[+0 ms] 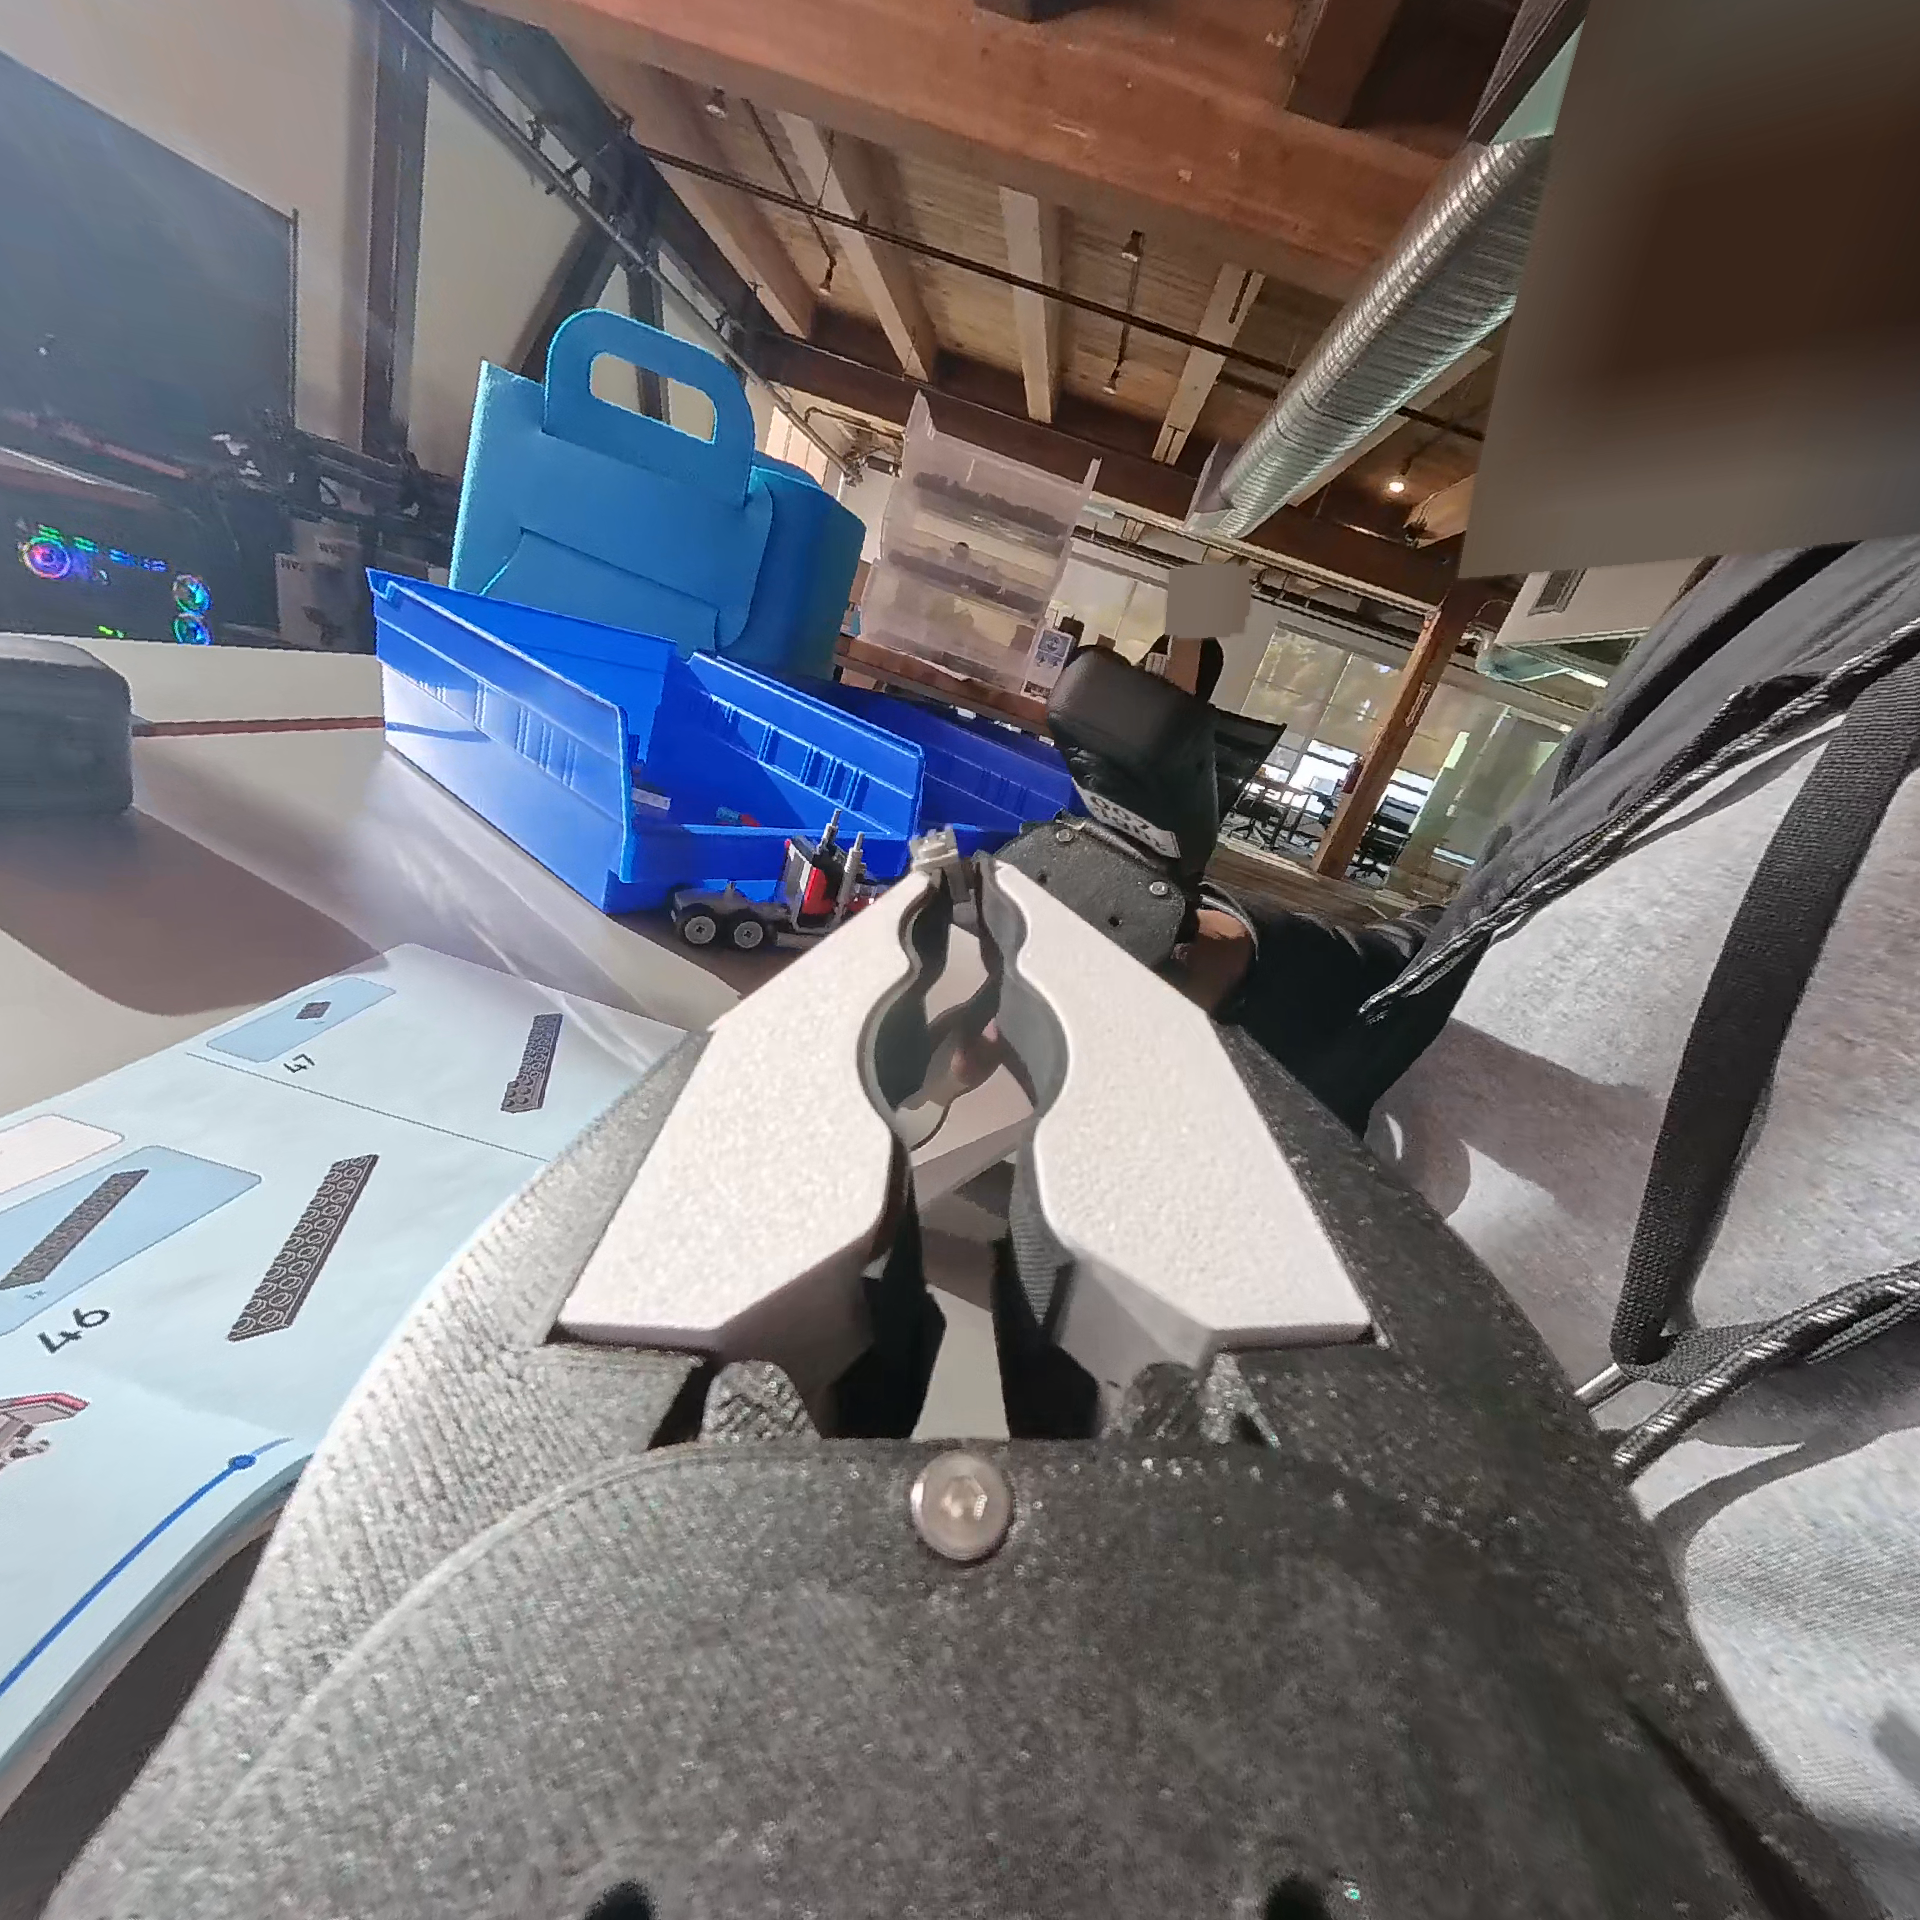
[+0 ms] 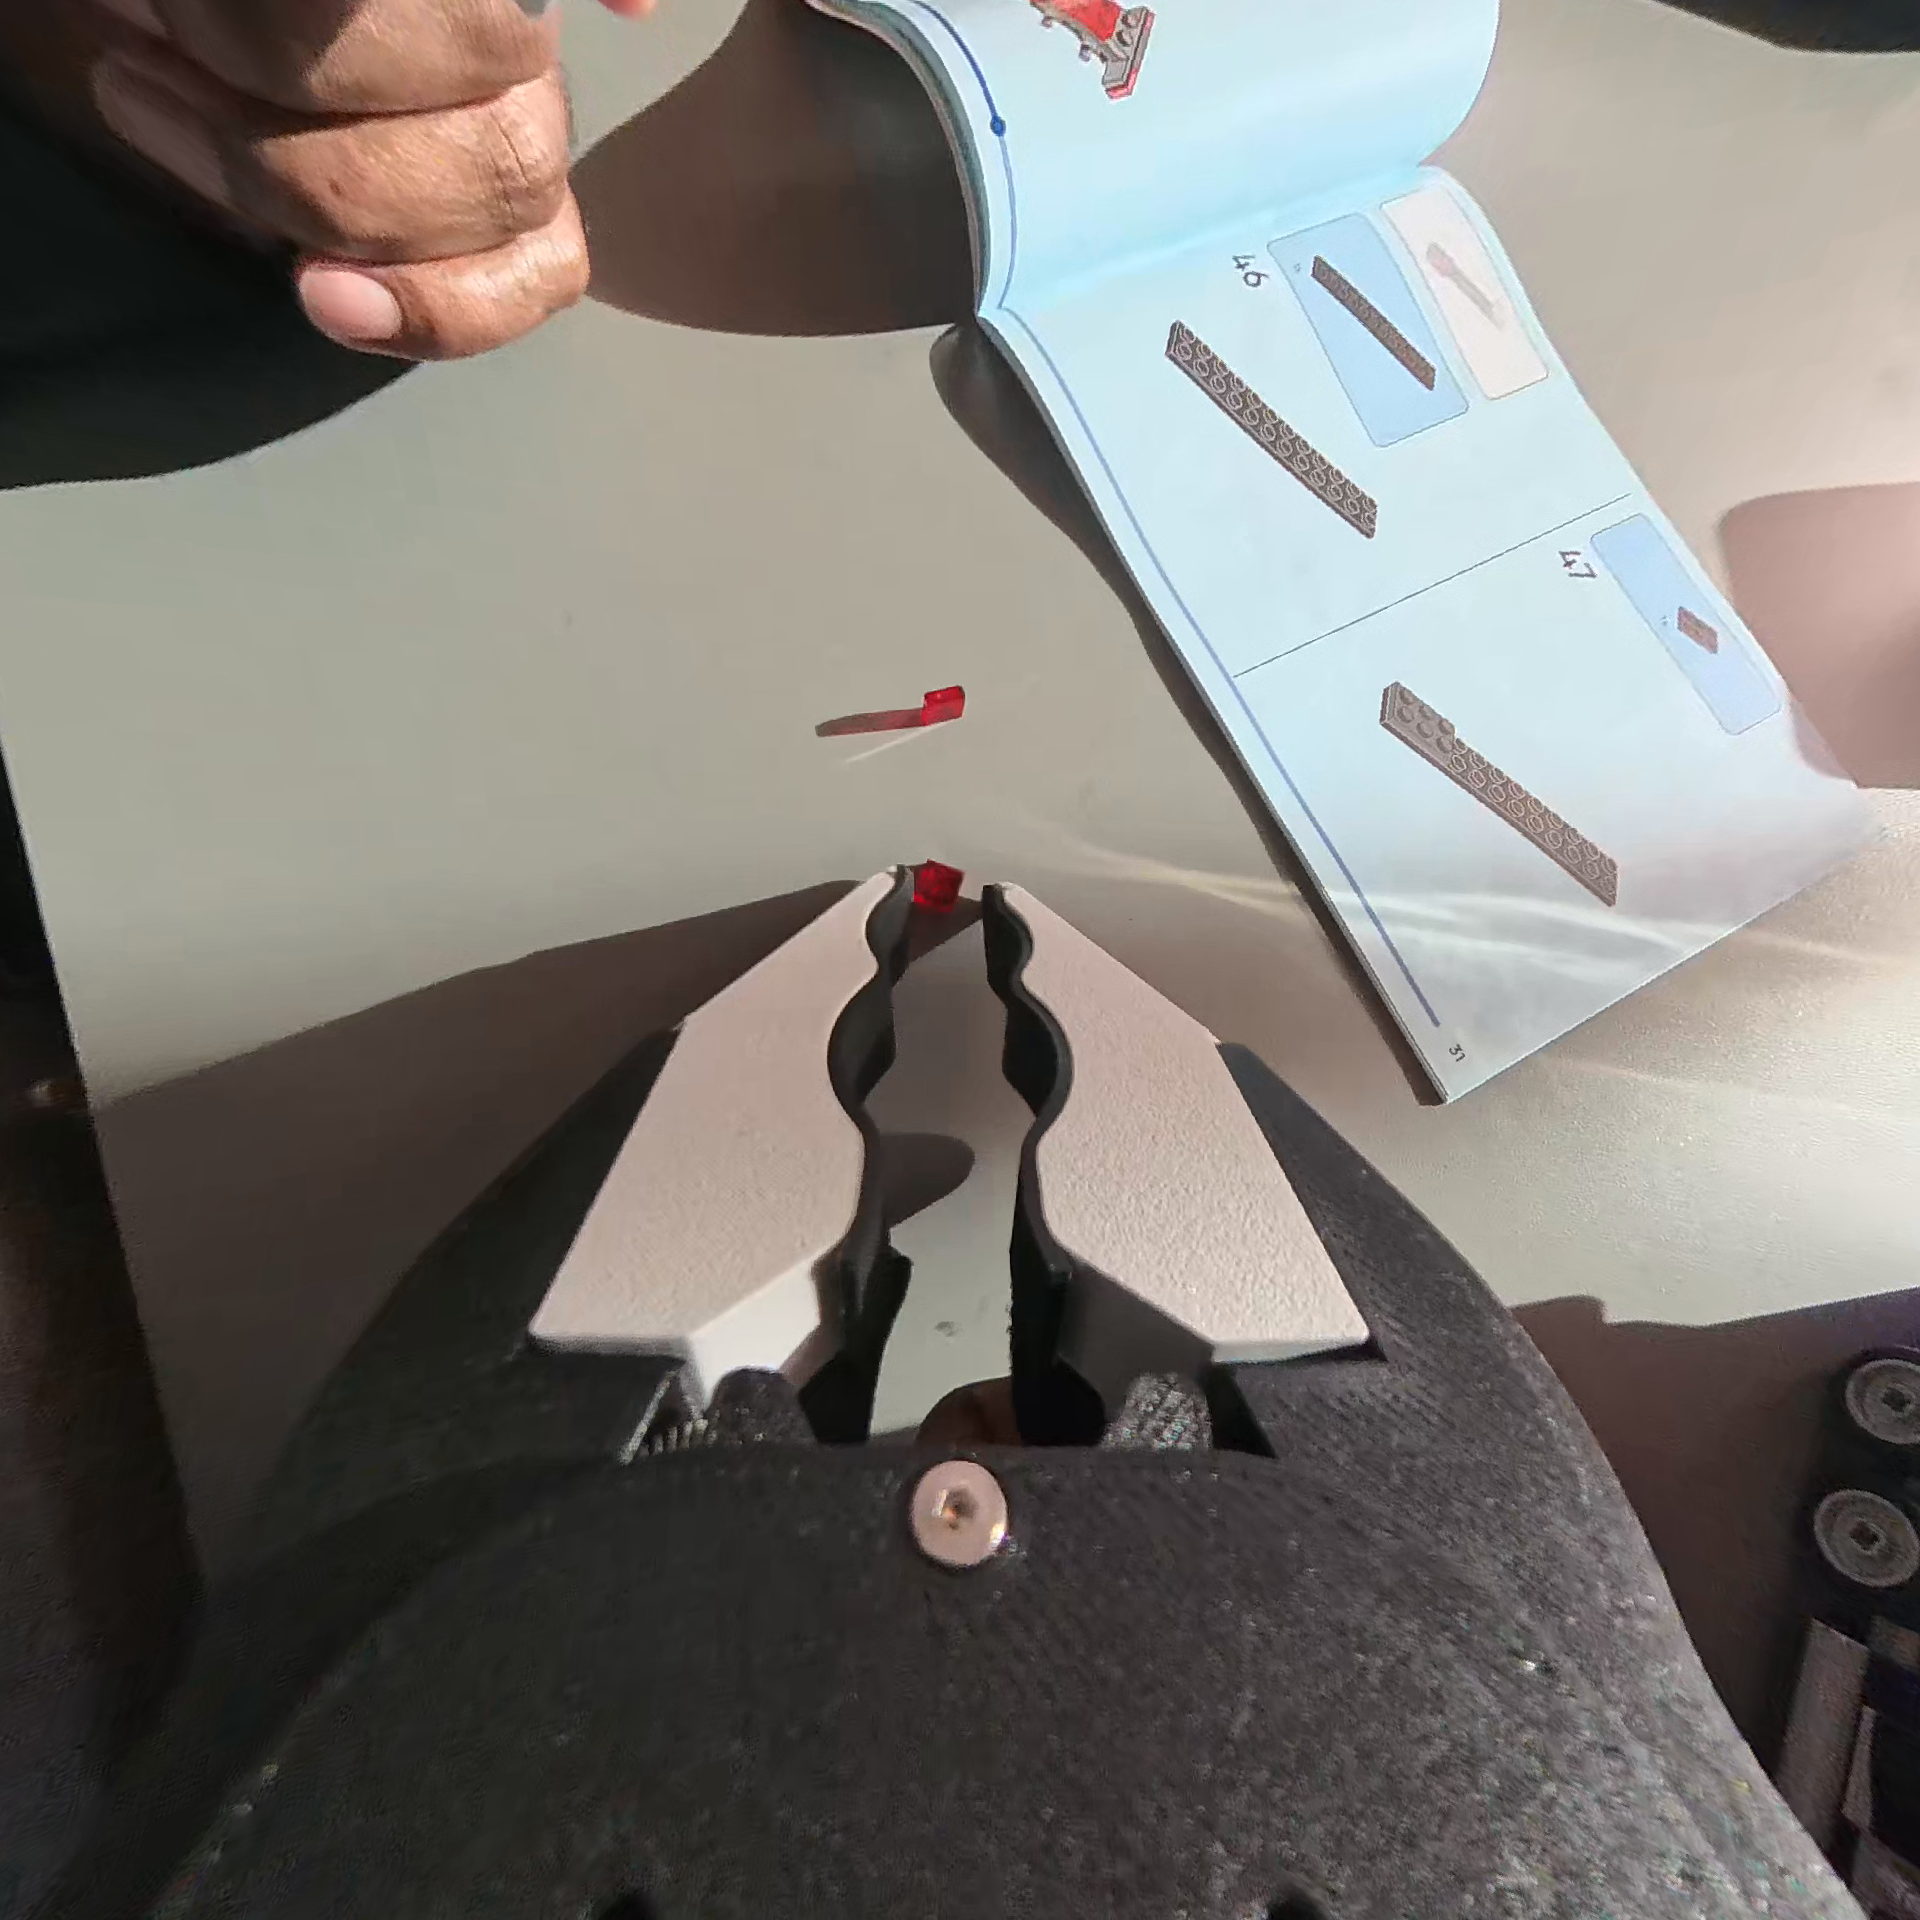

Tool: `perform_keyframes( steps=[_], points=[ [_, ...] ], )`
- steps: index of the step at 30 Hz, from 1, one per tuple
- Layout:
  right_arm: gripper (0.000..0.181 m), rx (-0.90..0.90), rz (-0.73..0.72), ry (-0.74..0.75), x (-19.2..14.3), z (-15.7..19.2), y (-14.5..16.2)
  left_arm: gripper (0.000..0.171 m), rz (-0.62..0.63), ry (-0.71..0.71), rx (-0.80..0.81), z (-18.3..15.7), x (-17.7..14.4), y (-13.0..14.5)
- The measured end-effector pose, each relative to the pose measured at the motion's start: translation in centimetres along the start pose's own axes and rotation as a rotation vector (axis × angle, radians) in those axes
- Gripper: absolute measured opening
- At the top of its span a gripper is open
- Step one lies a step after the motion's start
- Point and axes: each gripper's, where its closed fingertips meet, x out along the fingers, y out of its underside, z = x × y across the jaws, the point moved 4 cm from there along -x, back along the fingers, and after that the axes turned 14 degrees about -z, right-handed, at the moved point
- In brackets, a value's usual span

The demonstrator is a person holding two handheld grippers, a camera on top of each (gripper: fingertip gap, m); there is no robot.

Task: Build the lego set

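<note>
In the left wrist view my left gripper (image 1: pixel 951 883) is shut on a small grey lego piece (image 1: pixel 935 852) that sticks out above the fingertips, held above the table. Beyond it a partly built red and grey lego truck (image 1: pixel 769 906) stands on the table. In the right wrist view my right gripper (image 2: pixel 935 896) is open and low over the table. A small clear red piece (image 2: pixel 937 885) lies between its fingertips, close to the left one. A second small red piece (image 2: pixel 943 703) lies farther ahead on the table.
An open instruction booklet (image 2: pixel 1403 582) lies right of the right gripper, and shows in the left wrist view (image 1: pixel 260 1195). A person's hand (image 2: pixel 416 187) is at the upper left. Blue bins (image 1: pixel 582 727) and a blue felt bag (image 1: pixel 644 520) stand behind the truck. Left tips to right tips: about 15 cm.
</note>
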Motion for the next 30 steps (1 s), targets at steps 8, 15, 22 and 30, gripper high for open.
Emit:
perform_keyframes(
  steps=[8, 15, 22, 30],
  points=[
    [0.010, 0.005, -0.009, -0.016, 0.0, -0.2, 0.0, 0.005, -0.035, 0.029, 0.008, -0.4, -0.2, -0.6],
    [0.009, -0.003, -0.033, -0.022, -0.1, -0.4, -0.3, 0.005, -0.029, 0.024, 0.010, -0.4, -0.3, -0.5],
    [0.009, -0.051, -0.102, -0.041, -1.2, -0.9, -2.2, 0.005, -0.021, 0.038, 0.026, -0.6, -0.2, -0.4],
    [0.009, -0.203, -0.317, -0.220, -4.6, -0.8, -11.3, 0.006, -0.046, 0.095, 0.123, -1.8, -0.1, -0.9]
  ],
)
